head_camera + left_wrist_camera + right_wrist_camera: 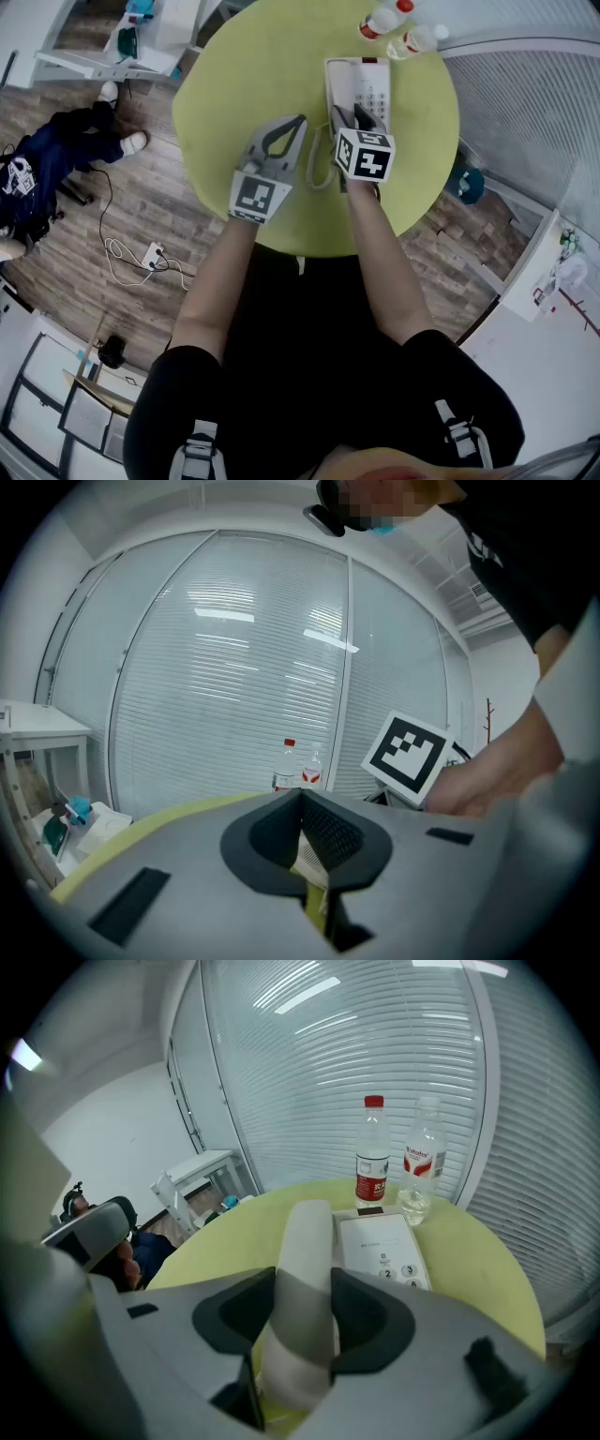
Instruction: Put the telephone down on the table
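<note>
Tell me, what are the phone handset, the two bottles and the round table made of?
Handset: likely plastic, matt pale grey, smooth moulded curve. Red-capped bottle and the other bottle: clear plastic by the look, see-through, printed labels. Table: unclear, perhaps laminate; flat, even yellow-green, slight sheen.

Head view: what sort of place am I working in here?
Most likely an office or meeting room: a round yellow-green table carries a desk telephone and two water bottles, and a curved glass wall with blinds runs behind it.
</note>
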### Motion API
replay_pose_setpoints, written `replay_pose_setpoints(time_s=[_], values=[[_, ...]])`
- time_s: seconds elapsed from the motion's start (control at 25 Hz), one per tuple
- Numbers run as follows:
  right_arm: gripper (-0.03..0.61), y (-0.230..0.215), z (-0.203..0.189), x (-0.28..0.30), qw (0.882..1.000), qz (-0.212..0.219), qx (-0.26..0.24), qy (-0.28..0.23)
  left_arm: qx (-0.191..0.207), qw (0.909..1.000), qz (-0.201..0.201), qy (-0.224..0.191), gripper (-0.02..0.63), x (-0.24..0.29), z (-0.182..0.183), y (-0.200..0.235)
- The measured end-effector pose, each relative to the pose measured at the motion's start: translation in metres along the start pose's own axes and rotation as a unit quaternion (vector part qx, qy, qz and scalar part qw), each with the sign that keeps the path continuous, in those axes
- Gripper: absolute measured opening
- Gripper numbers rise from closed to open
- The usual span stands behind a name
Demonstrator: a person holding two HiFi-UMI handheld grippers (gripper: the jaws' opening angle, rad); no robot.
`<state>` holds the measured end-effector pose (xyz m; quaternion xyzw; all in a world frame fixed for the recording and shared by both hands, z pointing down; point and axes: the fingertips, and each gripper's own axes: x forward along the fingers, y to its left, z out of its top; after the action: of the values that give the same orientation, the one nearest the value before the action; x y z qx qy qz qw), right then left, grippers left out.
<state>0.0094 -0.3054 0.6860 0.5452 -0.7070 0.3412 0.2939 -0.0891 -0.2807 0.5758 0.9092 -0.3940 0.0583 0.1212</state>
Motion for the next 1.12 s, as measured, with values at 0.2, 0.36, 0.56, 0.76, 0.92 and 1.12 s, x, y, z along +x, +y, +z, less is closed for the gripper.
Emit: replay_pose_setpoints(time_s=[0.2,0.36,0.56,0.76,0.92,1.12], values=[[0.192,0.017,0.012,-0.012,1.000,0.011,-0.006,-0.012,0.003,0.9999,0.005,-0.008,0.006,-0.009,0.011,0.002],[0.192,0.036,0.019,-0.022,1.000,0.022,-0.014,-0.017,0.006,0.9998,0.013,-0.012,0.006,-0.020,0.023,0.007],[0.192,0.067,0.024,-0.032,0.999,0.040,-0.023,-0.020,0.010,0.9995,0.022,-0.019,0.006,-0.038,0.036,0.018],[0.192,0.096,0.027,-0.043,0.998,0.049,-0.032,-0.020,0.011,0.9992,0.029,-0.023,0.006,-0.059,0.044,0.030],[0.192,0.120,0.026,-0.045,0.998,0.056,-0.038,-0.019,0.010,0.9991,0.033,-0.023,0.006,-0.073,0.044,0.043],[0.192,0.152,0.018,-0.037,0.997,0.067,-0.038,-0.012,0.010,0.9990,0.037,-0.023,0.006,-0.089,0.038,0.060]])
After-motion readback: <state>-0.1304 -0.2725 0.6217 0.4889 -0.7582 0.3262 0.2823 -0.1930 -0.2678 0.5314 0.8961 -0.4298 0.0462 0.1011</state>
